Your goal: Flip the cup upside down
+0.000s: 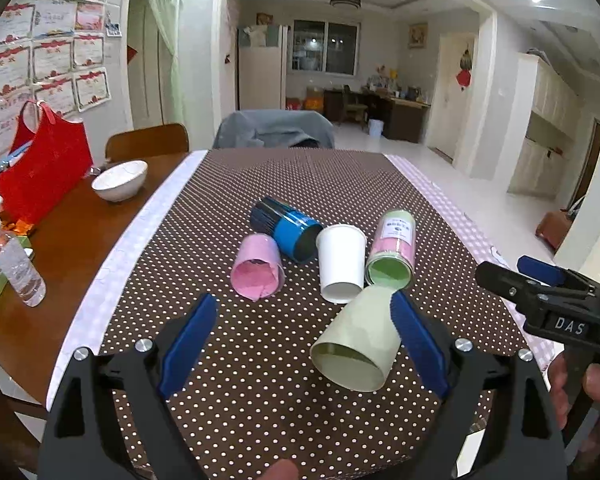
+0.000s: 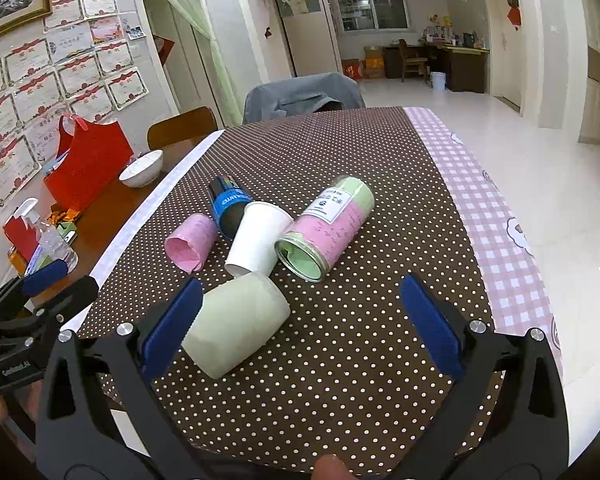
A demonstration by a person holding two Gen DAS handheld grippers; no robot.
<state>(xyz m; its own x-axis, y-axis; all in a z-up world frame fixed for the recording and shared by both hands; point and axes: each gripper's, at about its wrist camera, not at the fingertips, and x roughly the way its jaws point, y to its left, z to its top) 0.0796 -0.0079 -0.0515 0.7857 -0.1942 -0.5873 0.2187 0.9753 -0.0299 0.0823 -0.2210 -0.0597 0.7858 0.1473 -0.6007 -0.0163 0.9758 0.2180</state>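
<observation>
Several cups and cans lie on their sides on the brown dotted cloth [image 1: 260, 360]. A pale green cup [image 1: 356, 344] lies nearest, mouth toward me in the left wrist view; it also shows in the right wrist view [image 2: 236, 328]. Behind it are a white cup [image 1: 340, 262], a pink cup [image 1: 256, 268], a blue can [image 1: 288, 228] and a pink-and-green can [image 1: 392, 252]. My left gripper [image 1: 304, 340] is open, its right finger beside the green cup. My right gripper [image 2: 300, 324] is open, its left finger beside the green cup.
A white bowl [image 1: 120, 180], a red bag [image 1: 40, 168] and a clear spray bottle [image 1: 16, 264] stand on the wooden table at the left. A chair with grey cloth [image 1: 274, 130] is at the far end. The right table edge has pink checked cloth [image 2: 500, 240].
</observation>
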